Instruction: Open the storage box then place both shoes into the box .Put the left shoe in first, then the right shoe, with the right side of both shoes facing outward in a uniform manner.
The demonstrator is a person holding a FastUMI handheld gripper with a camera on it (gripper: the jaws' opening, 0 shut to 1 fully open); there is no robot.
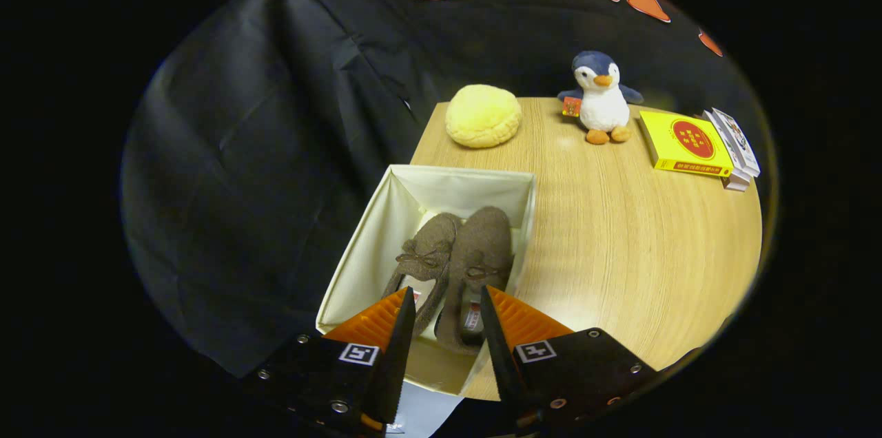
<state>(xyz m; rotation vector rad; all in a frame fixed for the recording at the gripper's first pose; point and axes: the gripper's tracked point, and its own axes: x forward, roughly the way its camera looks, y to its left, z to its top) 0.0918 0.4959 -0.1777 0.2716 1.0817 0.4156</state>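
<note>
Hovering spread tool [446, 300], two fuzzy brown shoes [455, 266] inside square cream fabric box [358, 252], wooden table [620, 245]

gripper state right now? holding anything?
Gripper: open, holding nothing; its fingers hang apart over the two shoes lying in the open storage box.

Cream storage box [372, 245] open at surface's left edge; two brown bowed shoes [455, 266] laid side by side inside, toes far.
</note>
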